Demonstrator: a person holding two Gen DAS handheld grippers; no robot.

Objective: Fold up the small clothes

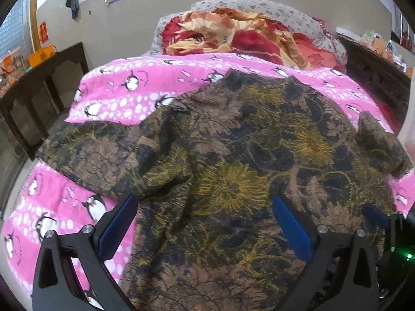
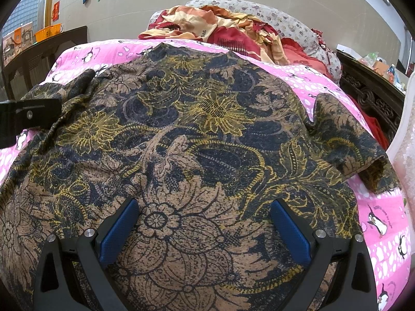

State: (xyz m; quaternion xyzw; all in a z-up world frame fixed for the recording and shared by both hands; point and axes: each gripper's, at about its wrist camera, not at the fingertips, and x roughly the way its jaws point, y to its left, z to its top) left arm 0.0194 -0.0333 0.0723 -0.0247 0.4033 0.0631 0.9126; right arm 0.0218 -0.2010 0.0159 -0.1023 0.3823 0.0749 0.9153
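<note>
A short-sleeved shirt (image 1: 233, 155) in brown, black and yellow floral print lies spread on a pink penguin-print bedsheet (image 1: 124, 90). Its collar points away from me, and one sleeve (image 1: 85, 150) reaches left while the other (image 2: 358, 150) reaches right. My left gripper (image 1: 205, 198) is open over the shirt's lower left part, and its blue pads (image 1: 122, 223) hold nothing. My right gripper (image 2: 205, 202) is open just above the shirt's (image 2: 207, 134) lower middle, also with nothing in it. A black part of the left gripper (image 2: 33, 116) shows near the left sleeve.
A crumpled red and cream blanket (image 1: 233, 33) and a floral pillow (image 1: 285, 10) lie at the bed's far end. A dark wooden cabinet (image 1: 44, 88) stands to the left, with an orange basket (image 2: 48, 32) on it. A carved dark bed frame (image 2: 371, 96) runs along the right.
</note>
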